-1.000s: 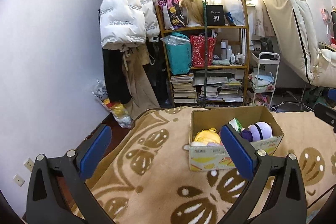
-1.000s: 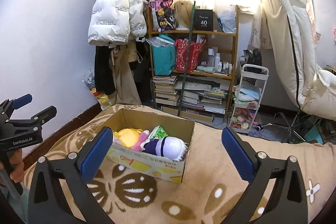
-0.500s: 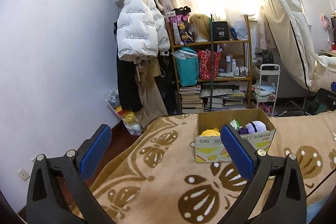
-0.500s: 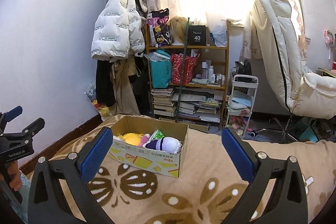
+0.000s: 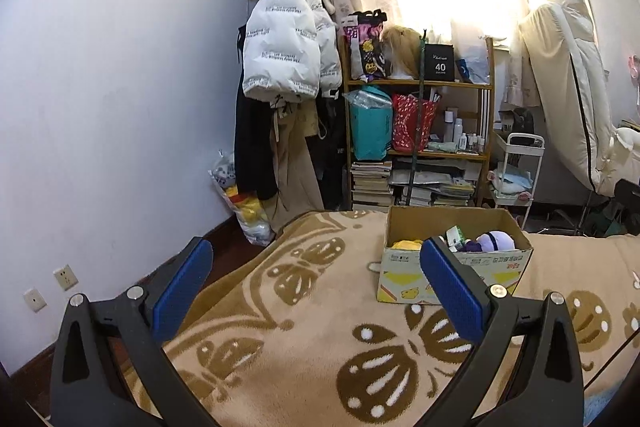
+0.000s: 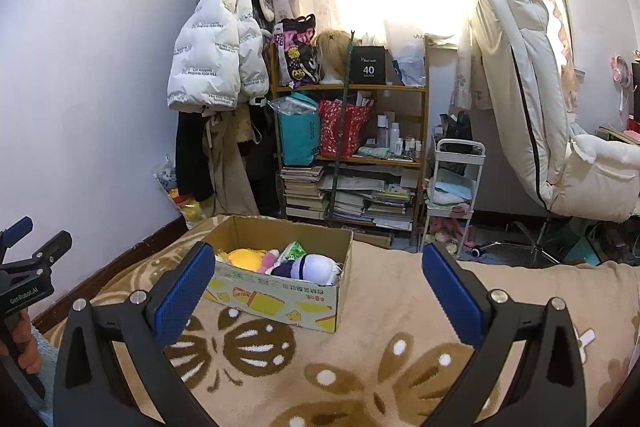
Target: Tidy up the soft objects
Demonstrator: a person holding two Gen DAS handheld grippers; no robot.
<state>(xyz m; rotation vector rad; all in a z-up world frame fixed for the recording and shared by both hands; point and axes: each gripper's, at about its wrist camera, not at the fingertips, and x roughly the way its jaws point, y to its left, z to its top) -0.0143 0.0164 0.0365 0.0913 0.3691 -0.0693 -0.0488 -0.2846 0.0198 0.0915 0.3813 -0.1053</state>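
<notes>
A cardboard box point(image 6: 276, 297) stands on the tan patterned blanket point(image 6: 360, 379); it also shows in the left wrist view point(image 5: 404, 275). Inside lie a yellow plush point(image 6: 244, 258), a purple and white plush point(image 6: 308, 267), a pink plush and a green packet point(image 6: 294, 250). My right gripper point(image 6: 314, 291) is open and empty, held back from the box. My left gripper point(image 5: 314, 291) is open and empty, left of and behind the box; it also shows at the left edge of the right wrist view point(image 6: 24, 247).
A wooden shelf point(image 6: 352, 147) with bags, bottles and stacked books stands beyond the bed. A white puffer jacket point(image 6: 216, 59) hangs on the wall at left. A white cart point(image 6: 452, 195) and a white reclining chair point(image 6: 560, 131) stand at right.
Both grippers have pulled back and up from the box, so it looks smaller and farther. Both stay open and empty.
</notes>
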